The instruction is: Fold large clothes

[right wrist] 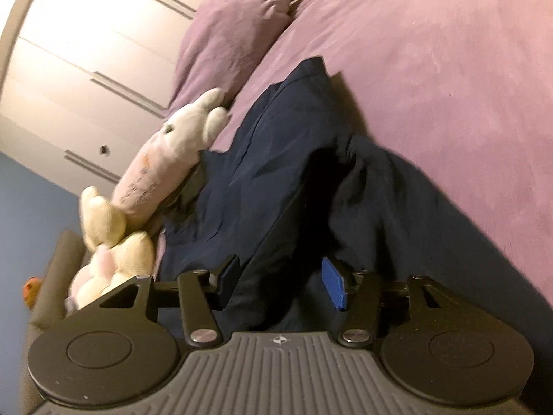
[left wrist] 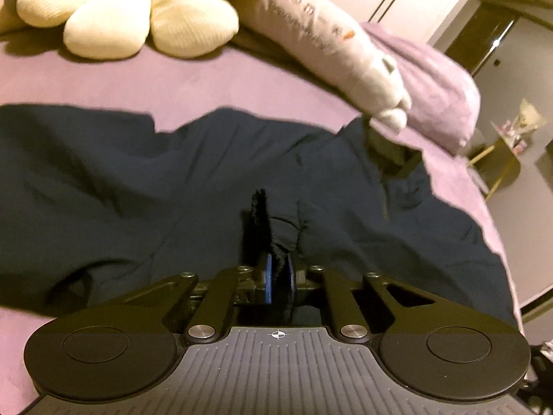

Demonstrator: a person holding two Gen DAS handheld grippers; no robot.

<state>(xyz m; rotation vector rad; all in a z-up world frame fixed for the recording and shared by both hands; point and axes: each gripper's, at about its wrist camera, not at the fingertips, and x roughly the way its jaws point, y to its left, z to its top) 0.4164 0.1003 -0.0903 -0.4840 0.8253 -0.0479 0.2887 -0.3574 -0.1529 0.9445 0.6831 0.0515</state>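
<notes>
A large dark navy garment point(left wrist: 145, 180) lies spread and rumpled across the purple bed point(left wrist: 193, 79). My left gripper point(left wrist: 279, 269) is shut on a bunched fold of the garment, which sticks up between its blue pads. In the right wrist view the same garment point(right wrist: 276, 159) lies in folds on the bed point(right wrist: 432, 69). My right gripper point(right wrist: 281, 282) is open, its blue pads point(right wrist: 333, 285) wide apart with the cloth lying between and beneath them, not clamped.
Cream plush toys point(left wrist: 121, 14) and a long pale plush point(left wrist: 331, 48) lie at the bed's far side beside a purple pillow point(left wrist: 435, 79). In the right wrist view the plush point(right wrist: 166, 159), pillow point(right wrist: 228, 34) and white wardrobe doors point(right wrist: 86, 52) show. A small gold-legged table point(left wrist: 501, 159) stands beyond the bed.
</notes>
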